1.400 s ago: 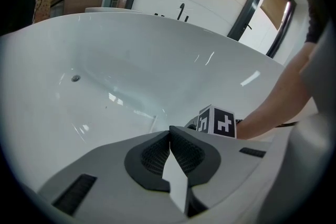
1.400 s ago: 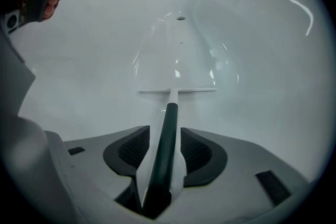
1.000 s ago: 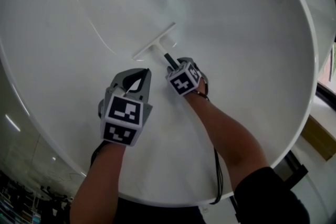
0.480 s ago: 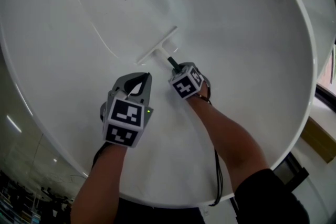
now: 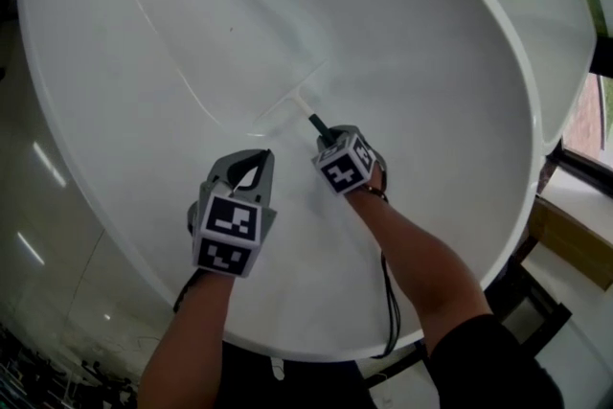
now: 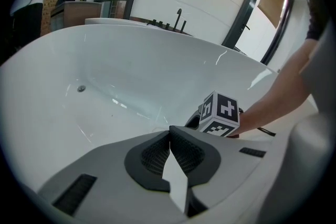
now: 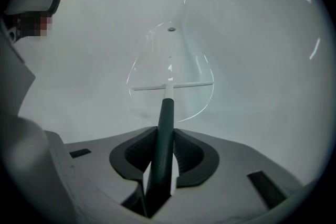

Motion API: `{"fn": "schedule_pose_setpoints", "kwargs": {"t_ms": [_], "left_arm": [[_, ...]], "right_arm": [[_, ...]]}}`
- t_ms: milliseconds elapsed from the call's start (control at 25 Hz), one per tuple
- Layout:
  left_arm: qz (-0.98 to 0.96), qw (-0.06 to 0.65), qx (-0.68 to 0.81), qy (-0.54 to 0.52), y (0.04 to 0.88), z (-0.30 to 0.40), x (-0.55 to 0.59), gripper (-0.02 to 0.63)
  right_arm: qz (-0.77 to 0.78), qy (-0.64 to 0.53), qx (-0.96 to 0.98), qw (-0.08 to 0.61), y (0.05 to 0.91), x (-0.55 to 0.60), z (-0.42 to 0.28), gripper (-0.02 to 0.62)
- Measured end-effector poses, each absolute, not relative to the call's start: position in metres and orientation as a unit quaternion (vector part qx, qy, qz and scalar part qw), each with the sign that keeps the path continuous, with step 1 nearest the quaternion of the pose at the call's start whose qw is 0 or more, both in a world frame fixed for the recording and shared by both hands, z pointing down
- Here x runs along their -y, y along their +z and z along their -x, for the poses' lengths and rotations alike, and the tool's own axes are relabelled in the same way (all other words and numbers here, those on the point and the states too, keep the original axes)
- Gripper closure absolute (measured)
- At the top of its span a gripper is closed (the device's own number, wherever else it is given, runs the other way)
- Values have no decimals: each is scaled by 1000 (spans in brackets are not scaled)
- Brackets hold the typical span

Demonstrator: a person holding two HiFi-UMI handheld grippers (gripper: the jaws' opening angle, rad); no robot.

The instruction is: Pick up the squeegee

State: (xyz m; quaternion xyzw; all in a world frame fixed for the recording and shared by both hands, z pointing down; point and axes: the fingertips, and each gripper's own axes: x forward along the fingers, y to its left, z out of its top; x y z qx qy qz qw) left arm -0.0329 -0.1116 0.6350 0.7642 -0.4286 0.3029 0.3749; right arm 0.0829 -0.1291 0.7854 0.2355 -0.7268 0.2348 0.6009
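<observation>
The right claw (image 5: 329, 137) points almost straight down into a large white oval bathtub (image 5: 431, 62) and is clenched on the squeegee with a dark green handle and a thin pale blade (image 5: 314, 122). In the right gripper view, the handle (image 7: 165, 128) runs up between the two dark ribbed pads (image 7: 186, 152). Both pads press on its sides, although the jaws are opening very slightly at this moment. The blade (image 7: 170, 85) stands across the far end of the handle, over the sloping inner wall of the tub. A faint shadow lies under the blade, so it seems to be a little above the surface, but I cannot tell this surely. The small round metal drain (image 7: 171, 29) is well beyond the blade, at the far end of the tub floor. The left claw (image 5: 265, 153) hangs just beside the right one, tilted downward. In the left gripper view its jaws (image 6: 169, 131) are closed together at the tips with nothing between them. The marker cube of the right claw (image 6: 220, 113) shows just behind them. A black cable (image 5: 388, 302) hangs along the person's right forearm (image 5: 412, 244).
</observation>
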Motion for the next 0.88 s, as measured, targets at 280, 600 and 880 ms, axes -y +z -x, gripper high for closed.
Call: {"fn": "schedule_pose_setpoints", "kwargs": {"t_ms": [280,600,880], "left_arm": [[-780,331,446,287,545,49,98,607],[-806,262,462,259,423,63,57,607],[-824,202,474,235,334,80,0,607]], "right_arm": [[-279,220,748,560,676,133,-69,506],[-351,192,772,494,538,106,-75,506],[-408,178,781,439,435,42,-85,506]]}}
